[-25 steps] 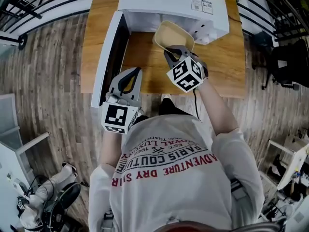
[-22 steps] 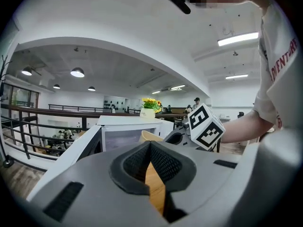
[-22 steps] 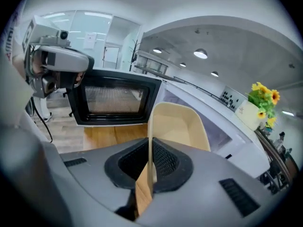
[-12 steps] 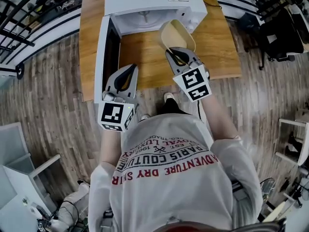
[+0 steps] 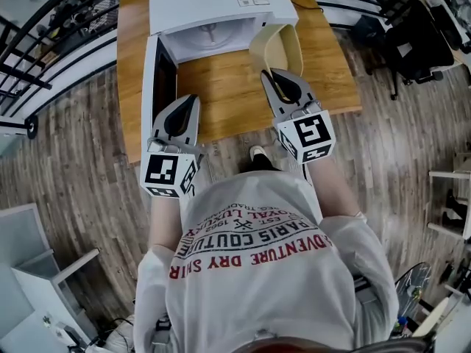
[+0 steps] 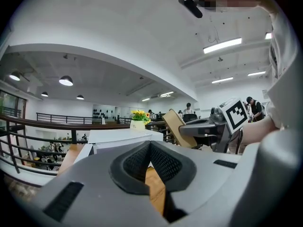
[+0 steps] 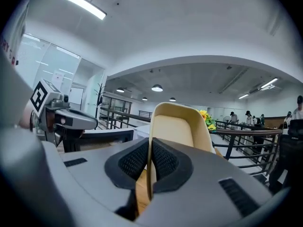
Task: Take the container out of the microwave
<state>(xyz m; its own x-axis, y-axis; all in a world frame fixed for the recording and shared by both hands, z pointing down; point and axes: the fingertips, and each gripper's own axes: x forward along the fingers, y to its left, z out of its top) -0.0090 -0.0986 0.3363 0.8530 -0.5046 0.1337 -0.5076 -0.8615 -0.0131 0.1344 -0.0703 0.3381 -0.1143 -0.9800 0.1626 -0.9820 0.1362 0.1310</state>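
Note:
The beige container [image 5: 277,48] hangs tipped on its edge over the wooden table [image 5: 228,94], just in front of the right side of the white microwave [image 5: 213,2]. My right gripper [image 5: 282,79] is shut on its near rim. In the right gripper view the rim runs between the pads and the container [image 7: 177,126] rises above my right gripper [image 7: 150,143]. The microwave door [image 5: 149,68] stands open to the left. My left gripper [image 5: 181,115] is near that door with its jaws shut and nothing between them. In the left gripper view my left gripper [image 6: 149,144] points at the microwave [image 6: 120,137], and the container [image 6: 176,126] is to the right.
The table's front edge [image 5: 243,134] lies close under both grippers. A pot of yellow flowers [image 6: 139,117] stands behind the microwave. Black railings [image 5: 51,28] run at the left, and a dark chair [image 5: 401,43] stands at the right on the wood floor.
My right gripper has risen with the container and rolled, so the container now stands on edge higher above the table. My left gripper has risen a little.

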